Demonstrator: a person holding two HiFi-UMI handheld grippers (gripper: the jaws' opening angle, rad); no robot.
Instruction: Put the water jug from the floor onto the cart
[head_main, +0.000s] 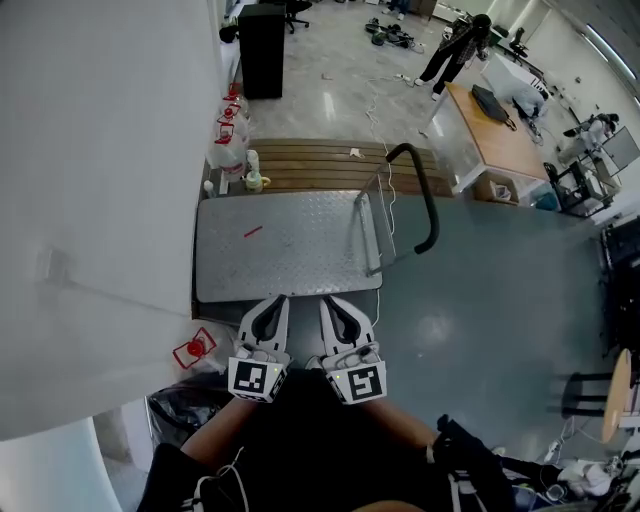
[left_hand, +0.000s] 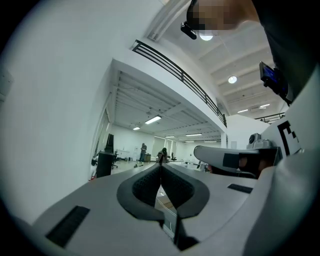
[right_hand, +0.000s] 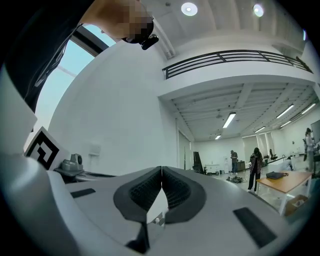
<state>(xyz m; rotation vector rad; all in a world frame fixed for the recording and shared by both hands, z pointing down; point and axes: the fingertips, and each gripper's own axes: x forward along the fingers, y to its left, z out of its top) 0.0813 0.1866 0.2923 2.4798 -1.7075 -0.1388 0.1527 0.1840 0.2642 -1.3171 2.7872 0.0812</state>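
Seen from the head camera, looking steeply down: a flat metal cart fills the centre of the frame. Its studded deck is almost bare, and its black push handle curves up at the right. At lower centre, just short of the cart's near edge, the left gripper and the right gripper sit side by side, pointing toward the cart.

Each gripper's own view shows its fingers pressed together with nothing between them. The left gripper and right gripper look out level across a large open hall.

A clear water jug stands on the floor at lower left, just beside the left gripper and close against the white wall. From above, mostly its red carry handle and cap can be seen. More jugs with red tops stand in a cluster at upper left, past the cart's far end, beside a slatted wooden platform. Which jug is meant cannot be told, though the near one is the likelier.

How full any jug is cannot be made out. If it is full, it will probably be heavy, with water shifting as it lifts. The clear plastic walls look thin and smooth, so they would likely flex and slip under narrow fingers. The sounder hold seems to be the red carry handle at the top — clamp across it and lift straight up with the jug kept upright. The second gripper could steady the neck or body. The fingers must first open.
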